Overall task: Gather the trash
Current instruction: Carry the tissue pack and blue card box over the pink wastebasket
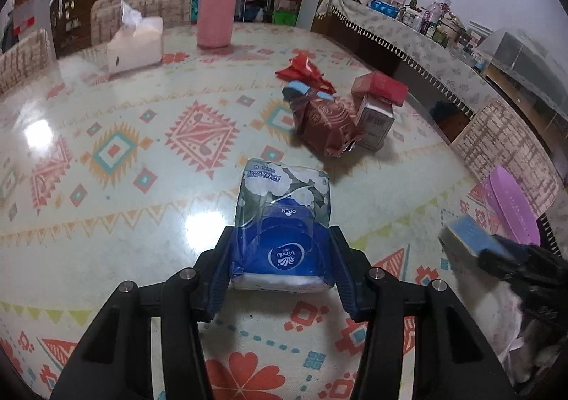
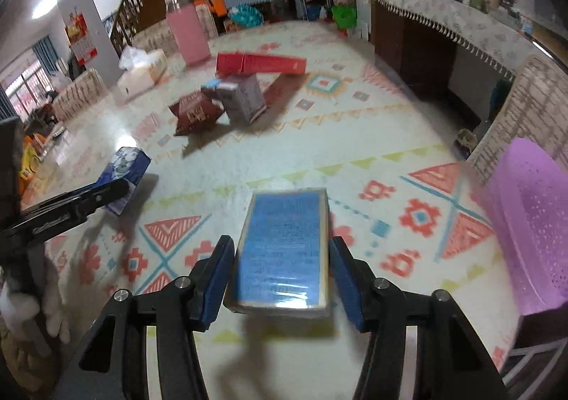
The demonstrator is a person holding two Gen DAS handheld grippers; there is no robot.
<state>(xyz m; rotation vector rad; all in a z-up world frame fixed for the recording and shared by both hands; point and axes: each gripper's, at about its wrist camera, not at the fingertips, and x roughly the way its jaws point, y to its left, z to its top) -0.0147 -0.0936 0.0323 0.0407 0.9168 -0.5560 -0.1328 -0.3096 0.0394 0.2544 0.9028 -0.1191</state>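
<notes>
Patterned table (image 1: pixel 106 158) under everything; purple basket (image 2: pixel 532 222) at its right edge. Left gripper (image 1: pixel 280 268) clamped on a blue tissue pack (image 1: pixel 284 215). Right gripper (image 2: pixel 282 275) closed around a blue box (image 2: pixel 284 247), seemingly lifted, though blurred. Beyond, red snack bag (image 1: pixel 323 123) beside small boxes (image 1: pixel 376 108).

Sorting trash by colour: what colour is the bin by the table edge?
Purple bin, clearest in right wrist view.
</notes>
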